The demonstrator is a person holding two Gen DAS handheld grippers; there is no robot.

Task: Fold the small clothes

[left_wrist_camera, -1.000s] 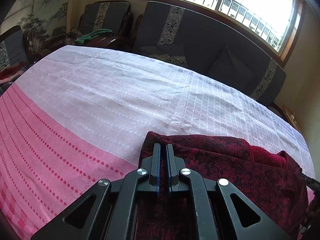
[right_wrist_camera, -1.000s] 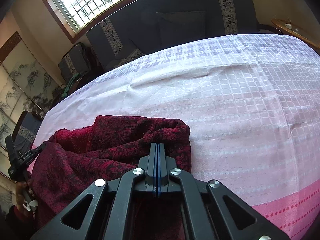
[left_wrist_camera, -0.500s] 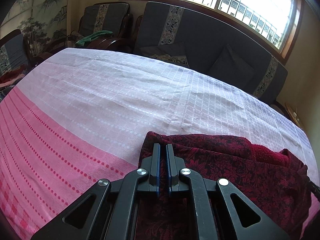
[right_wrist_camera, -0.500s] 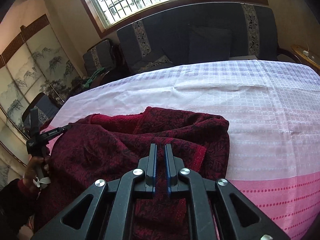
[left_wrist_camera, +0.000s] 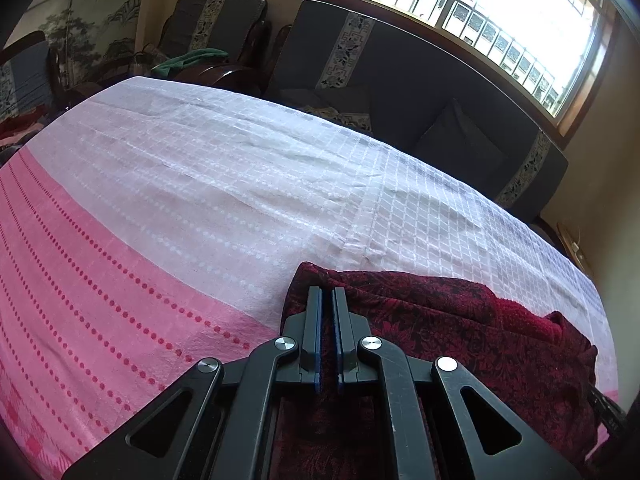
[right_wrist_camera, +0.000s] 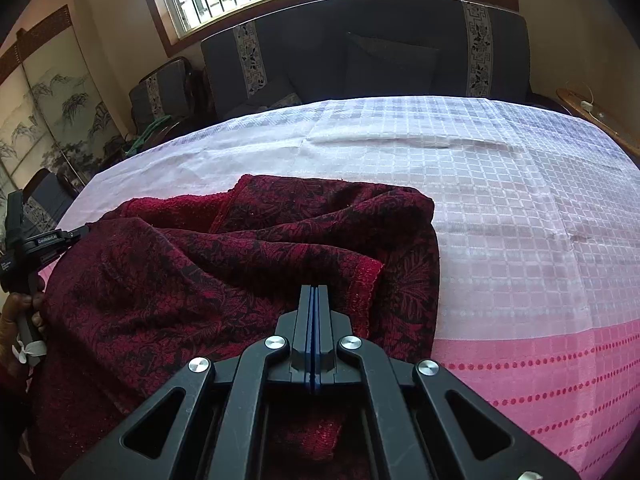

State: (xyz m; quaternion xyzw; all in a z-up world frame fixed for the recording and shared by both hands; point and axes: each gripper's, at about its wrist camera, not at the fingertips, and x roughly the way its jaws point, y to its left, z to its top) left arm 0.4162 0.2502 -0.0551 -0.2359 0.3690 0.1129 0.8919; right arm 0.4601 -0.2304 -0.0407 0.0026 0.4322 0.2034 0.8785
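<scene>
Dark red garment (right_wrist_camera: 248,264) lying rumpled on the pink-and-white tablecloth (right_wrist_camera: 520,208).
Left gripper (left_wrist_camera: 328,294) is pinching its corner; right gripper (right_wrist_camera: 315,292), jaws pressed together, is hovering above a fold; sofa (right_wrist_camera: 360,52) standing at twelve o'clock.

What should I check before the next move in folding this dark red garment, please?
1. Left gripper holds the garment: ok, cloth sits between its nearly shut jaws.
2. Right gripper holds the garment: cannot tell; its jaws have just closed, the pads meet, no cloth shows between them.
3. Garment lies flat: not ok, it is bunched and creased.
4. Tablecloth beyond the garment has room: ok, nothing lies there.
</scene>
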